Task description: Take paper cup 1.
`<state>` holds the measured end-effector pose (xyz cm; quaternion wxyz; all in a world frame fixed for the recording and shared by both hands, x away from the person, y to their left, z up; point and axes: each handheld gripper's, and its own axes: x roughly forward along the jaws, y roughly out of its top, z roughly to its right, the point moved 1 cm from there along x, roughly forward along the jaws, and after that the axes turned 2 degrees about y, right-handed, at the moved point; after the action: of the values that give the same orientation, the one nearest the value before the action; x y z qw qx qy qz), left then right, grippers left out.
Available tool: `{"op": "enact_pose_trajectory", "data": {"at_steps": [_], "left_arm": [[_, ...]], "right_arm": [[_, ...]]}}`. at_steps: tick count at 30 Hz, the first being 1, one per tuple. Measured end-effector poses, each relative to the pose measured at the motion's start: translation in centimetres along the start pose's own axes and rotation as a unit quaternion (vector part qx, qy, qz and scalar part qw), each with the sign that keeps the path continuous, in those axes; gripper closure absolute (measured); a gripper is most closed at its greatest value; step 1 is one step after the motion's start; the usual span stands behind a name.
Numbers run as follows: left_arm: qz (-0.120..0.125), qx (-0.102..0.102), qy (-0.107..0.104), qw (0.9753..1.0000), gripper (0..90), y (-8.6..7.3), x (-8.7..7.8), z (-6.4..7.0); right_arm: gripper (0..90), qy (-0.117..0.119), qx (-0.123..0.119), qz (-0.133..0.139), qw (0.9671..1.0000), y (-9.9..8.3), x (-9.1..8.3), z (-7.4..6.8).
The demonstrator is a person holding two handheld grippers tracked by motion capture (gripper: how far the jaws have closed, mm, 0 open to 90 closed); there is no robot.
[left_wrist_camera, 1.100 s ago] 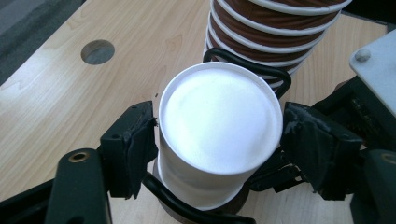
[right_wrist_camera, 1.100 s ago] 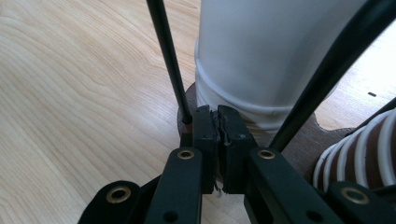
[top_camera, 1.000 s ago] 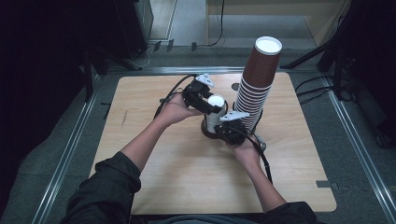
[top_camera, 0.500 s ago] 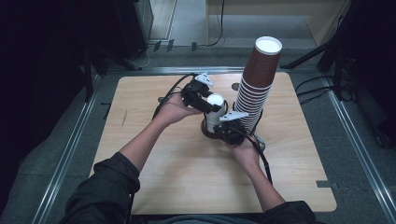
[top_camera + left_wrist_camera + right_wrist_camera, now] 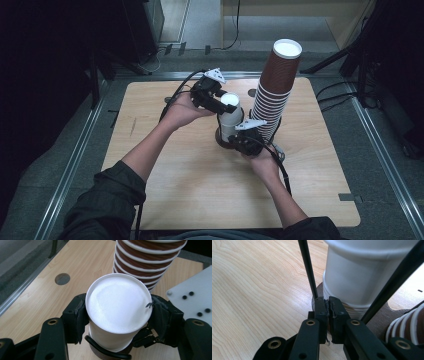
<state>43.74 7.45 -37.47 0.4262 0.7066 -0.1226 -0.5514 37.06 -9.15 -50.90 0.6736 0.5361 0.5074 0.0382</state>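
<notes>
Left gripper view: you are clamping the white cup in your left gripper mid-table, while your right gripper, jaws together, is pinning its dark base to steady it.

Little has shifted — the left gripper, clamped on the white cup, edges slightly toward the person.

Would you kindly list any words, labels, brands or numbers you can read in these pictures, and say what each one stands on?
None: no readable text in any view.
White cup: plain, no print.
Brown cup stack: plain sleeves and white rims, no label.
Grey plate on the right gripper: dark dots, no letters.
Left gripper and table: no markings legible.
</notes>
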Motion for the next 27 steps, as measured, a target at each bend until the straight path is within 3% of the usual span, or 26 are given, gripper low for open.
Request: {"op": "enact_pose_trajectory", "data": {"at_steps": [20,25,27], "left_arm": [[-0.007,0.023,0.002,0.9997,35.0,1.5,-3.7,0.8],[-0.012,0.029,-0.004,0.9995,35.0,1.3,-4.6,1.0],[-0.002,0.024,-0.016,0.9996,35.0,1.3,-5.1,1.2]], "right_arm": [[82.8,0.053,-0.018,-0.007,0.9984,0.3,-2.5,-0.7],[76.6,0.070,-0.046,-0.011,0.9964,0.1,-3.6,-1.2],[74.5,0.077,-0.052,-0.011,0.9956,0.1,-4.1,-1.4]]}}
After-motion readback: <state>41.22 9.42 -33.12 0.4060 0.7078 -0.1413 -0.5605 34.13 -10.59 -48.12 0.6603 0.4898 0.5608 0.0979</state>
